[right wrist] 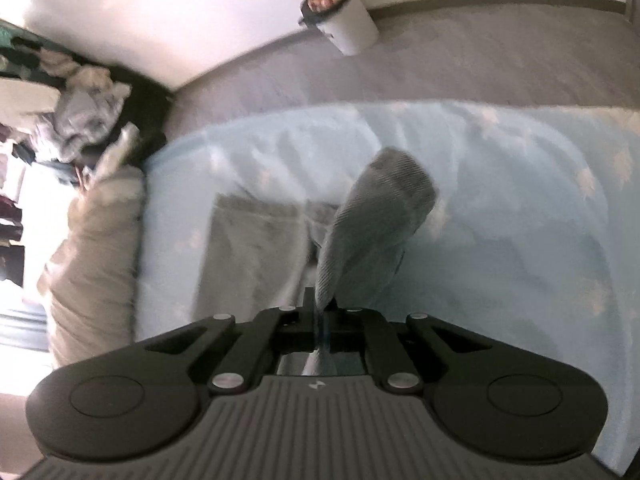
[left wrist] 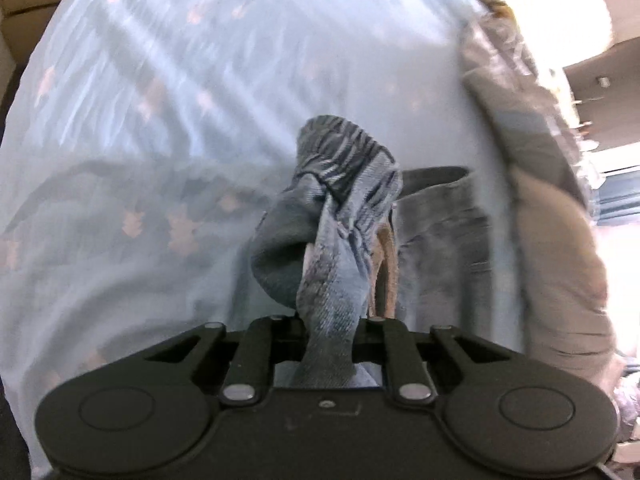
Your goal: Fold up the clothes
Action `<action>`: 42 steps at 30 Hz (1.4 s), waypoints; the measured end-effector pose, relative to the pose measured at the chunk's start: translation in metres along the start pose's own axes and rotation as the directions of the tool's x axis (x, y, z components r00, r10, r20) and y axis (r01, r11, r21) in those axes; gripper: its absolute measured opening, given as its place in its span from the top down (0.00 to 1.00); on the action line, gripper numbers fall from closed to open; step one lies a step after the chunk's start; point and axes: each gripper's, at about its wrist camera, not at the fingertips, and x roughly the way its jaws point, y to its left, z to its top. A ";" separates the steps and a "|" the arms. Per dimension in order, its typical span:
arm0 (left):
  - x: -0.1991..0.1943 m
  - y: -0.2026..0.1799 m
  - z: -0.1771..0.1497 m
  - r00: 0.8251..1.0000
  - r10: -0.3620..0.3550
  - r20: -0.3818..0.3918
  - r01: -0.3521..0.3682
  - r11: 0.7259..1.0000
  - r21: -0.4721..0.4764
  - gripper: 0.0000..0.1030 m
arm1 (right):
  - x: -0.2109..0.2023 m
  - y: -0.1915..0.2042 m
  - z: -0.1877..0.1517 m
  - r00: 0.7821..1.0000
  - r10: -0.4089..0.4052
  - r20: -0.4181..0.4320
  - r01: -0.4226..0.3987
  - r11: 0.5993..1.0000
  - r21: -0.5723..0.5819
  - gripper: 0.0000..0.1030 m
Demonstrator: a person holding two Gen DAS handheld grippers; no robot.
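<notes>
The left tool (left wrist: 329, 334) is clamped on a bunched fold of the blue denim garment (left wrist: 344, 200); the cloth passes between its jaws and hides the pads. An elastic, gathered waistband rises beyond the jaws, and the rest of the garment hangs toward the bed. The right tool (right wrist: 322, 320) is pinched nearly closed on a thin edge of the same garment (right wrist: 376, 220), seen here as a grey-blue ribbed fold that stands up from the jaws; the fingertips are covered by cloth. Below both tools lies a light blue bedsheet (left wrist: 160, 140) with small pale printed motifs, blurred in both views. Part of the garment still rests flat on the sheet. A beige pillow (right wrist: 96, 240) lies at the bed's edge. A white cylindrical bin (right wrist: 344, 20) stands on grey carpet (right wrist: 480, 60); its contents cannot be identified.
</notes>
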 end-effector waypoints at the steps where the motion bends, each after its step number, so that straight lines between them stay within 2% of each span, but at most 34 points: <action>1: -0.008 -0.004 0.001 1.000 -0.012 0.000 0.012 1.000 0.013 0.87 | -0.004 0.005 0.001 1.000 -0.003 0.007 0.003 1.000 -0.019 0.98; 5: -0.020 -0.008 0.002 0.998 -0.060 -0.008 0.060 0.998 0.006 0.87 | -0.016 -0.004 0.000 0.998 -0.032 0.047 0.032 0.999 -0.005 0.98; 9: -0.008 -0.022 0.003 0.999 -0.050 -0.014 0.050 0.999 0.004 0.87 | -0.009 -0.022 -0.003 0.996 -0.079 0.043 0.076 0.996 0.054 0.98; 12: 0.002 -0.044 0.005 0.998 -0.060 -0.008 0.060 0.998 0.005 0.87 | -0.002 -0.019 -0.005 0.996 -0.077 0.054 0.073 0.995 0.067 0.98; 18: 0.035 -0.116 0.011 0.993 -0.122 0.004 0.122 0.992 0.031 0.87 | 0.020 0.026 0.005 0.996 -0.025 0.080 0.018 0.997 0.081 0.98; 23: 0.075 -0.188 0.005 0.987 -0.159 0.019 0.156 0.984 0.090 0.87 | 0.062 0.084 0.018 0.997 0.024 0.080 -0.027 0.999 0.044 0.98; 30: 0.150 -0.251 -0.008 0.994 -0.102 0.029 0.097 0.985 0.141 0.87 | 0.132 0.136 0.030 0.998 0.003 0.059 -0.004 1.000 0.006 0.98; 38: 0.204 -0.281 -0.018 1.000 -0.018 0.022 0.014 0.981 0.196 0.87 | 0.186 0.147 0.036 0.999 -0.048 0.026 0.049 0.999 -0.018 0.98; 42: 0.220 -0.290 -0.020 1.000 -0.005 0.023 0.001 0.980 0.200 0.87 | 0.206 0.151 0.037 0.997 -0.072 0.026 0.072 0.997 -0.030 0.98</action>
